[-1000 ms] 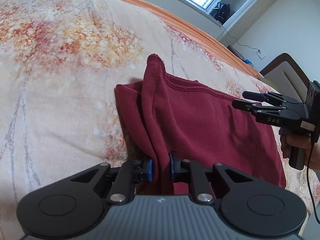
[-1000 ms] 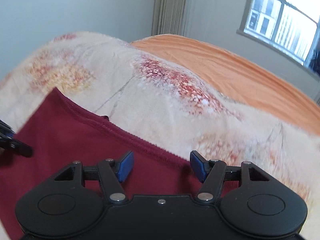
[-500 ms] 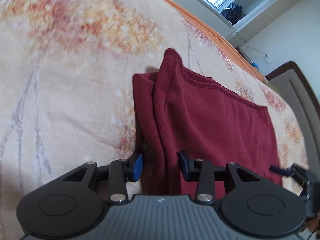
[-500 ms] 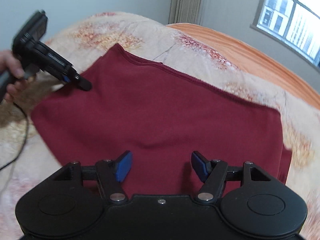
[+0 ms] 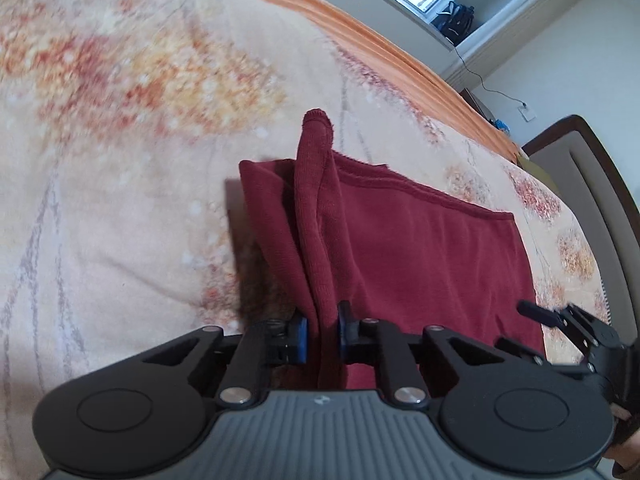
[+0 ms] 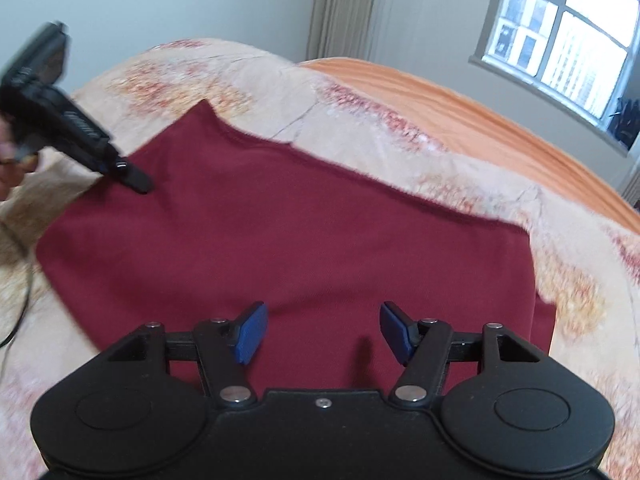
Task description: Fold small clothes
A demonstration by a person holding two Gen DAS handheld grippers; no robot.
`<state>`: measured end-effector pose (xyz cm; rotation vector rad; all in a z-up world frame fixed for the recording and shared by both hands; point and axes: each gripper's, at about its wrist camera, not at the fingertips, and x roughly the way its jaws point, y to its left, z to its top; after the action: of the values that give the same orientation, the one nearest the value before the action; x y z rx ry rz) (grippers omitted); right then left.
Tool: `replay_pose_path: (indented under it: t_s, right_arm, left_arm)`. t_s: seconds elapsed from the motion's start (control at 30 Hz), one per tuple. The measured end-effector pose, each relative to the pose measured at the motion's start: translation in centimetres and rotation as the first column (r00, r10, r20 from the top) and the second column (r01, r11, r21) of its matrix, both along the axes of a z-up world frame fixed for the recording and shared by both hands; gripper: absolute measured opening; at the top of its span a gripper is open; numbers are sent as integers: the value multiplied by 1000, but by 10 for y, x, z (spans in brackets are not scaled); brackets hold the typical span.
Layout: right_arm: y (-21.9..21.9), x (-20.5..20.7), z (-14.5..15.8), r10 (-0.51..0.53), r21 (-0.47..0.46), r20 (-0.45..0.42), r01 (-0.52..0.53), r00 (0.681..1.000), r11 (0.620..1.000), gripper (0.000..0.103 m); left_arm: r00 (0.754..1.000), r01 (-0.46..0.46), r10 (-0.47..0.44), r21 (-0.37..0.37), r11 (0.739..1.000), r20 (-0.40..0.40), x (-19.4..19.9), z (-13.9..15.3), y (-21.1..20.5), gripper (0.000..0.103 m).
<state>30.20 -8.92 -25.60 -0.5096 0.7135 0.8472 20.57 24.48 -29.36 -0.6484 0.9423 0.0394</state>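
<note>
The left gripper pinches the edge of the red cloth. The right gripper (jaws wide, holding nothing) hovers over the cloth. The fold looks only begun.

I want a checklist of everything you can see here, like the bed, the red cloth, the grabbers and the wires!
Surface: bed with a flowery blanket and an orange sheet at the far edge.
Job's things: red cloth lying mostly flat, one edge lifted into a fold.
Clutter: nothing seen.
Grippers: left gripper shut on the lifted fold; right gripper open above the cloth, holding nothing.
Cables: thin black wire by the left gripper; another on the wall.
Surroundings: window, curtain, dark bag, headboard.
</note>
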Motion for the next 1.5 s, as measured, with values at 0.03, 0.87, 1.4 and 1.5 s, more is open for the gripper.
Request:
replay_pose_path:
  t_s: [0.03, 0.87, 1.4, 1.5]
  right_arm:
    - [5, 4, -2, -10, 3, 4, 10, 1000, 1000, 65]
    - [-200, -12, 27, -383, 244, -293, 456, 876, 856, 68]
    - [-215, 88, 28, -150, 490, -662, 575, 735, 655, 75]
    - [-180, 118, 24, -89, 491, -657, 515, 748, 702, 77]
  left_arm:
    - [1000, 5, -5, 5, 1000, 1, 1, 5, -3, 14]
    - [979, 187, -171, 158, 970, -108, 149, 71, -228, 14]
    - [977, 212, -206, 180, 961, -52, 124, 55, -266, 45]
    - [979, 201, -204, 190, 961, -7, 96, 66, -262, 54]
